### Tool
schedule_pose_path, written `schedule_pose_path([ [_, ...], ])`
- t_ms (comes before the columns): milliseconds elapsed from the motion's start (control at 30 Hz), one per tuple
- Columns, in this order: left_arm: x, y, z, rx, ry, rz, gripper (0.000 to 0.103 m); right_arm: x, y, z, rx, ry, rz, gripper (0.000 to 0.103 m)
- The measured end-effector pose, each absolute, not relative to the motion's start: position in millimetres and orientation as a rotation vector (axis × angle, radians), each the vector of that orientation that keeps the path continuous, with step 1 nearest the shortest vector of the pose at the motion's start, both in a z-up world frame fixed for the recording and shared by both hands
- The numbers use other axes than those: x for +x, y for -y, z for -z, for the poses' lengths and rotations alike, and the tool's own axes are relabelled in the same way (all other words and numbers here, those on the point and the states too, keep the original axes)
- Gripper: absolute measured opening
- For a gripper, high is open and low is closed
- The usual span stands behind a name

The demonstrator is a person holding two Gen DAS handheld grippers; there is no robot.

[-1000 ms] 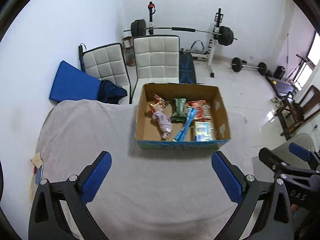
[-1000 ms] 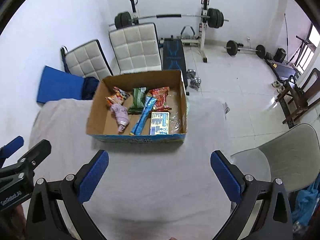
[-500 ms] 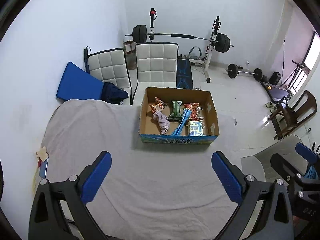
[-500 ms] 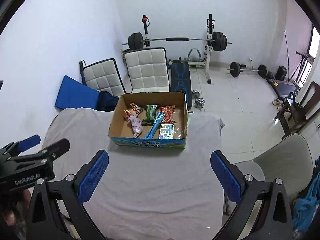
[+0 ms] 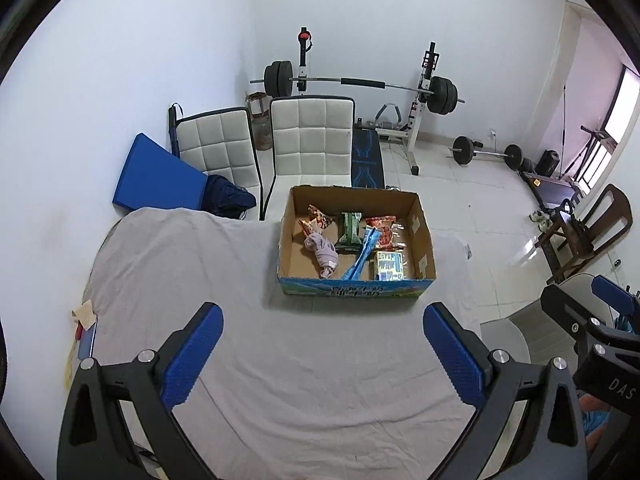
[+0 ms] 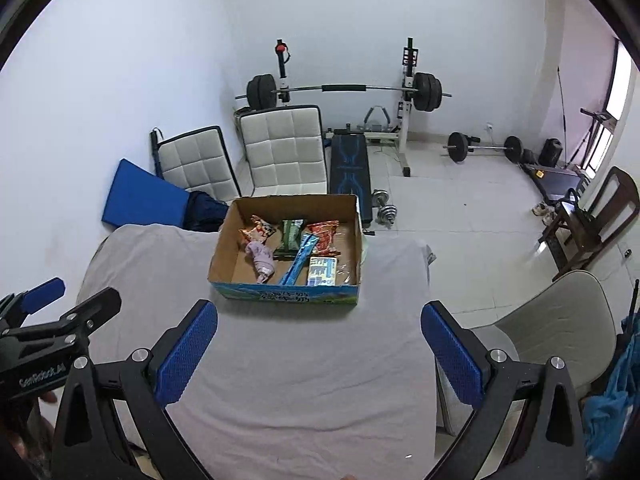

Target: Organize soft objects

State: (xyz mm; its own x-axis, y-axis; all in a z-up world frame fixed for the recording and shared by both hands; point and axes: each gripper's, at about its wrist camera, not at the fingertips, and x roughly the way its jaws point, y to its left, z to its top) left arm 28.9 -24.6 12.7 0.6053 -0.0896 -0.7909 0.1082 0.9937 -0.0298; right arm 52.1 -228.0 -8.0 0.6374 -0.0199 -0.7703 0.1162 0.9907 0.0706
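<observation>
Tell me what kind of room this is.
Probably a spare room at home used as a gym: a barbell on a rack, a weight bench, loose dumbbells, beside a cloth-covered table.

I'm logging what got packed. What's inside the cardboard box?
Cardboard box holds a lilac cloth, green packet, red packet, blue packet; anything beneath them is hidden.

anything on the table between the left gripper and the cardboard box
No. In the left wrist view, only bare grey cloth lies between the left gripper and the cardboard box.
</observation>
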Motion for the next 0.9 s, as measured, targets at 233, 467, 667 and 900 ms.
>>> schedule_pose_path([
  [233, 44, 21, -10, 0.014, -0.896, 0.081, 0.103, 73, 233, 11, 0.111, -0.855, 0.105, 0.103],
  [467, 53, 21, -9, 0.020, -0.885, 0.068, 0.103, 91, 238, 17, 0.103, -0.852, 0.130, 0.103],
  [667, 53, 22, -8, 0.023, -0.890, 0.063, 0.103, 101, 242, 23, 0.105, -0.860, 0.135, 0.103],
  [900, 54, 22, -8, 0.022, -0.890, 0.062, 0.103, 105, 245, 25, 0.105, -0.859, 0.134, 0.103],
])
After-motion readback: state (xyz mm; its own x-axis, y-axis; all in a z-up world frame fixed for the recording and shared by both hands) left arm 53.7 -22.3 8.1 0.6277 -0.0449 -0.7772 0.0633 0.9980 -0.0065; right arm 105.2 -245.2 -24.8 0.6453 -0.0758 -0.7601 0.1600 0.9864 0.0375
